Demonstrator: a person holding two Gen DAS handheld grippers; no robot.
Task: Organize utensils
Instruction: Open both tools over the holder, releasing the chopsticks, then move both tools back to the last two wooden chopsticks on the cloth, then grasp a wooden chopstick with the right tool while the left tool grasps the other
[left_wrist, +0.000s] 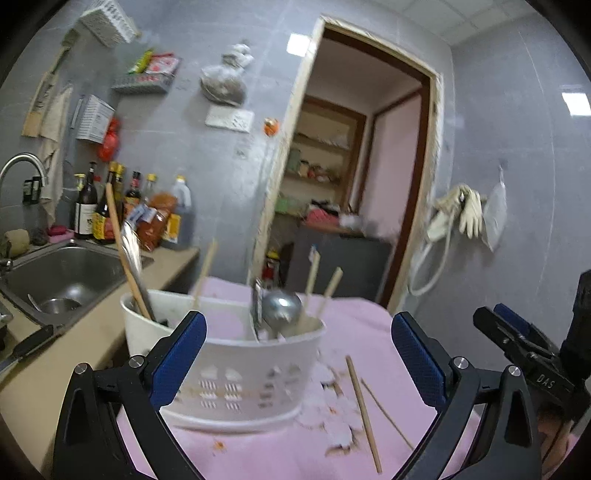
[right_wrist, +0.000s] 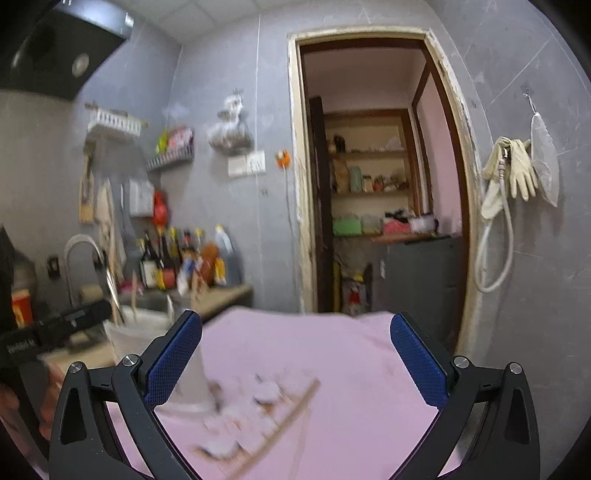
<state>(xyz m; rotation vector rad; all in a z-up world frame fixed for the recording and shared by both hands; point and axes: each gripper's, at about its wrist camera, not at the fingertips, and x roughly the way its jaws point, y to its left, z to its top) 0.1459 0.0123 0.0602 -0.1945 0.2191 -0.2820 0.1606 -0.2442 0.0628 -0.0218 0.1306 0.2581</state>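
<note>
A white slotted utensil caddy (left_wrist: 236, 369) stands on a pink cloth (left_wrist: 280, 450). It holds a wooden-handled spatula (left_wrist: 125, 258), a metal ladle (left_wrist: 280, 306) and several chopsticks. Two loose chopsticks (left_wrist: 364, 413) lie on the cloth right of the caddy. My left gripper (left_wrist: 299, 315) is open, its blue pads either side of the caddy without touching it. My right gripper (left_wrist: 498, 317) shows at the right edge. In the right wrist view my right gripper (right_wrist: 295, 315) is open and empty over the cloth, above a blurred chopstick (right_wrist: 288, 417), with the caddy (right_wrist: 147, 336) to its left.
A steel sink (left_wrist: 66, 280) with a faucet (left_wrist: 22, 166) sits in the counter at left. Sauce bottles (left_wrist: 110, 206) line the wall behind it, and a knife (left_wrist: 26, 347) lies on the counter edge. An open doorway (right_wrist: 376, 177) is ahead, and gloves (right_wrist: 517, 173) hang right.
</note>
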